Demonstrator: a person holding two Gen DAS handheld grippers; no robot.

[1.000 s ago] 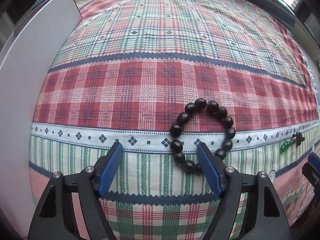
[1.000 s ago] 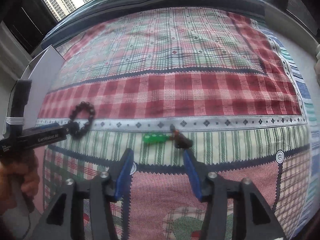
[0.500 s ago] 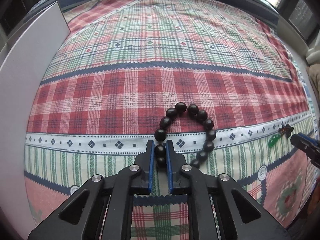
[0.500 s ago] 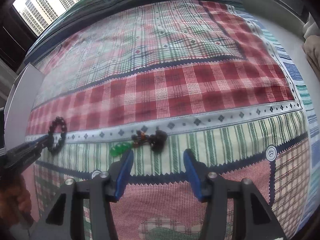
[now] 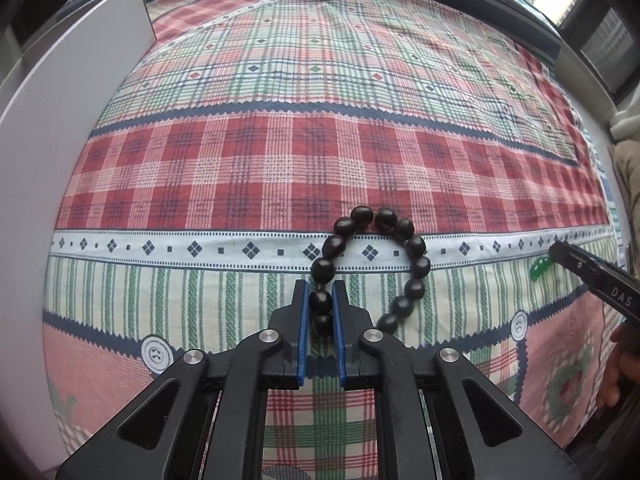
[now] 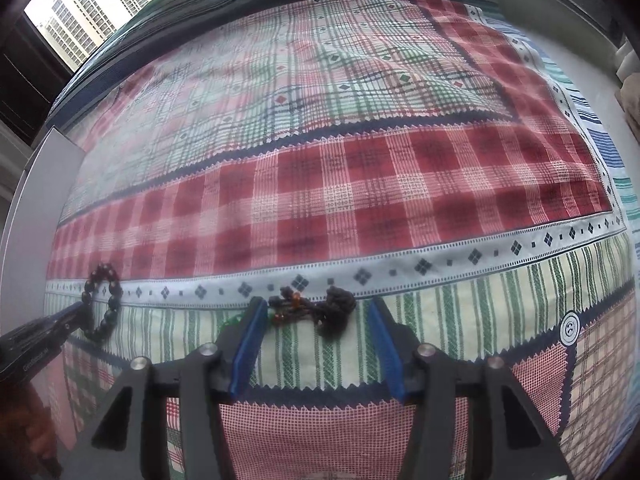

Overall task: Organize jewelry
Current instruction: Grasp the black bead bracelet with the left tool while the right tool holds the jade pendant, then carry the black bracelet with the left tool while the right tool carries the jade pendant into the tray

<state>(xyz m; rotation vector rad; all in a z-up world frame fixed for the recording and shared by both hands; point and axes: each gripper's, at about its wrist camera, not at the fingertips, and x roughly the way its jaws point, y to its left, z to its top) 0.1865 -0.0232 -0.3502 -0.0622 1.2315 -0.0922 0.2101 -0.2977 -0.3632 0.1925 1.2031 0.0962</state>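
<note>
Left tongs (image 5: 321, 308) pinching the dark bead bracelet (image 5: 374, 268); right tongs (image 6: 316, 340) spread over the corded pendant (image 6: 320, 308).

Both pieces lie on the patchwork plaid bedspread (image 5: 320, 160), on the green-striped band just near of the white diamond border. Left tongs' blue pads (image 5: 302, 320) press two beads on the bracelet's near-left side; the rest of the loop lies flat, curving far and right. Right tongs' pads do not touch the tangled dark cord (small amber beads visible in it), which sits between the tips; a green charm (image 6: 230, 322) peeks out just left of the left pad. A white board (image 5: 60, 160) stands at the bedspread's left edge.
</note>
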